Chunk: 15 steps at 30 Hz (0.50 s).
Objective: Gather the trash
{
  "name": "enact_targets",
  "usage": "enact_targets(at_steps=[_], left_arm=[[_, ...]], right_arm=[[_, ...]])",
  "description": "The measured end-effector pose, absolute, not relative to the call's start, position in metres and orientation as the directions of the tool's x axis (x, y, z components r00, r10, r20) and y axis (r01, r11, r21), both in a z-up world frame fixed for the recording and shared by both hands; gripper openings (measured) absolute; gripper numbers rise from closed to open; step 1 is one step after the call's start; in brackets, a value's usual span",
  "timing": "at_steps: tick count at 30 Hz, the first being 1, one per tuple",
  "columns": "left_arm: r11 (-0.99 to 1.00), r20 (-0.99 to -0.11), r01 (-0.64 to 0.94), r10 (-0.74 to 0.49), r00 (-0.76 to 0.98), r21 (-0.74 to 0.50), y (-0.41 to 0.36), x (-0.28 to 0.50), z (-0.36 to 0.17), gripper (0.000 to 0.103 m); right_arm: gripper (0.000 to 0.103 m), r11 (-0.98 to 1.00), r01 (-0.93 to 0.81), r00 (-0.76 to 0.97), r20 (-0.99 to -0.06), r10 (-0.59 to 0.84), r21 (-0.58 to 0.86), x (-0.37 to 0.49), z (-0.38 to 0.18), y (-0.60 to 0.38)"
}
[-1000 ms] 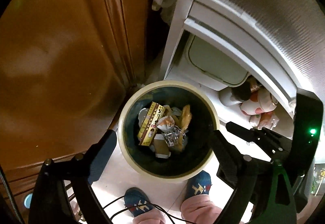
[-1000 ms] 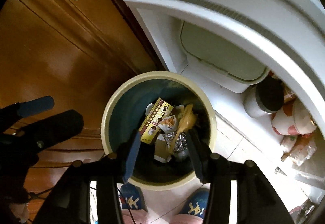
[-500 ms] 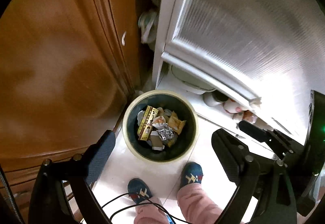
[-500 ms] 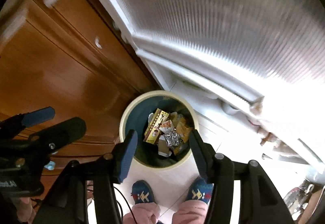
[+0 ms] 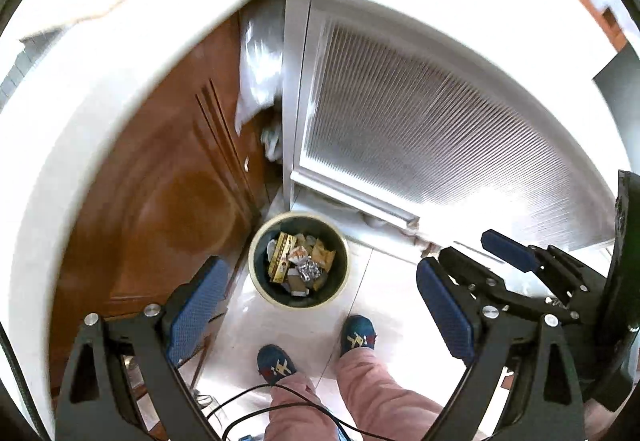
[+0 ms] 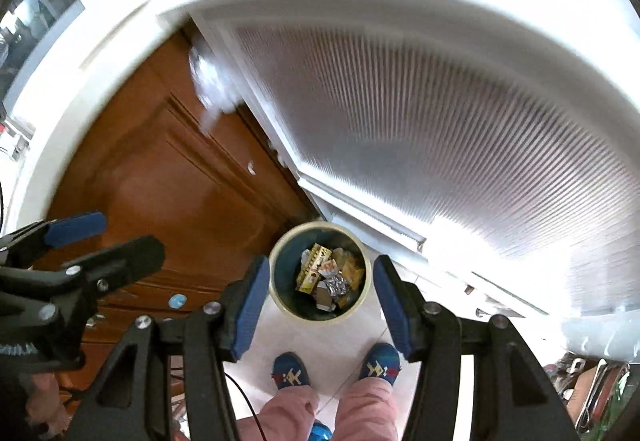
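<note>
The trash bin [image 5: 300,259] (filled with wrappers and foil) is seen on the floor tiles [image 5: 384,281] beside the wooden cabinet [image 5: 160,181]. Only the right wrist view shows a round cabinet knob [image 6: 177,300]. The left gripper [image 5: 320,305] and right gripper [image 6: 320,305] are held high above the bin, jaws apart, empty.

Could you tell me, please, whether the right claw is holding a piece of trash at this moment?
No, the right claw is open with nothing between its blue pads, and the trash lies in the bin below.
</note>
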State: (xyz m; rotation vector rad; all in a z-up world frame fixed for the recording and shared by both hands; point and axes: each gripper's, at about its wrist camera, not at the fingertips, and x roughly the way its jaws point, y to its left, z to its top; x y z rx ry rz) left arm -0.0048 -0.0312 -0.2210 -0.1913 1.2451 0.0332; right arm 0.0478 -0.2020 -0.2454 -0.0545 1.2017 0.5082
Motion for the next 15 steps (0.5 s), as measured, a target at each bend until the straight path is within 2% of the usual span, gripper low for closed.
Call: enact_targets(at_steps=[15], left_arm=[[0.993,-0.85,-0.103,0.004,0.528,-0.059,-0.032,-0.002,-0.05,0.094]], right_arm=[[0.054,0.881,-0.423,0.465,-0.784,0.411,0.21,0.047,-0.071,-0.227]])
